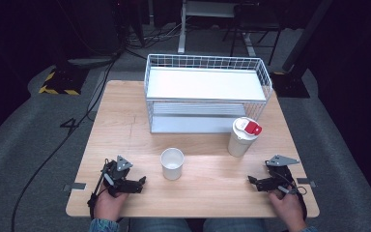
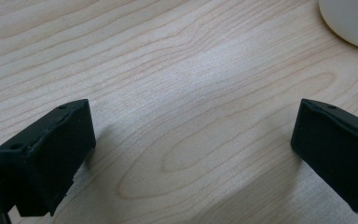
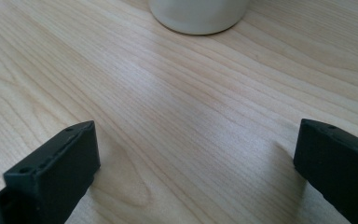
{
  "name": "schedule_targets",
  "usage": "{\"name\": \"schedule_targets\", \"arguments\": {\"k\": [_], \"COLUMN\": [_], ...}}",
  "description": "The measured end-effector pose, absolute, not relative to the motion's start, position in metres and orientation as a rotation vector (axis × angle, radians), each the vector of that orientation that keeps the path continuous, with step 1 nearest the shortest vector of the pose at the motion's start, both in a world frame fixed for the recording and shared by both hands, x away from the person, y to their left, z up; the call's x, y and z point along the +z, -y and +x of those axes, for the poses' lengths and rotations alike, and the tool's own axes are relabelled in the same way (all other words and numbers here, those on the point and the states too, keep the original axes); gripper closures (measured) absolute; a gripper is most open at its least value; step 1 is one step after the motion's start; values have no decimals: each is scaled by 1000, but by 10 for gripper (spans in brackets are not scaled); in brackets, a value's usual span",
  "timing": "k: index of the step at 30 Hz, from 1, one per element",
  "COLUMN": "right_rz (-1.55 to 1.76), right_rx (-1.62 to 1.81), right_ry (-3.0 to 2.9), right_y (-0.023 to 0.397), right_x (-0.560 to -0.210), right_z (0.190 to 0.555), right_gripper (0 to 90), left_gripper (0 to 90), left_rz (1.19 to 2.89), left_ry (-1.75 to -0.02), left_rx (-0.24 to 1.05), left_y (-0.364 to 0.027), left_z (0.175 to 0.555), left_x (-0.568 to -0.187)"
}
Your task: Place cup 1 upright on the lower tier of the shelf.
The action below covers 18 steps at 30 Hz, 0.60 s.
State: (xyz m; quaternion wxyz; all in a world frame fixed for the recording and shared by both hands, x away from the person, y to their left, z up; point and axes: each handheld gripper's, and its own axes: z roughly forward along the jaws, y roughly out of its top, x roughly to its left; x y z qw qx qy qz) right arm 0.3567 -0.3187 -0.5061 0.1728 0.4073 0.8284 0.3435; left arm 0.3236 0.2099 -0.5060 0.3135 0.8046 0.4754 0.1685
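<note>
We see a light wooden square worktop (image 1: 125, 111) taking up the middle of the high view, set on grey carpet. On its upper half, centred and slightly right, stands a white wire-mesh two-tier rack (image 1: 207, 94) with flat white shelves.

Just below the rack's lower right corner stands a tall off-white paper cup with a white lid and a red flip tab (image 1: 242, 137), upright and close to the rack without our being able to tell if they touch. Its rounded base shows at the top centre of the right tool view (image 3: 198, 16).

Below the rack, in the lower centre of the high view, stands a short open white paper cup (image 1: 172, 163), upright, between the two tools and apart from both. Its curved edge shows in the upper right corner of the left tool view (image 2: 352, 21).

At the lower left of the high view, we find the left tool (image 1: 141, 182) resting low on the worktop in a hand, pointing toward the short cup. Its jaws stand wide apart with only bare wood between them (image 2: 191, 140).

At the lower right, the right tool (image 1: 252, 181) lies likewise in the other hand, pointing inward. Its jaws are spread wide, gripping nothing (image 3: 196, 154).
</note>
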Motion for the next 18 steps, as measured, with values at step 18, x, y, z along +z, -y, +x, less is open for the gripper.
{"name": "schedule_targets", "arguments": {"k": [18], "right_rz": [1181], "right_rx": [965], "right_ry": [-2329], "right_y": [317], "right_x": [-506], "right_z": [356], "right_gripper": [3], "left_gripper": [57], "left_rz": [2104], "left_ry": [-1272], "left_rx": [429], "left_y": [-206], "left_z": [322], "left_x": [-499]}}
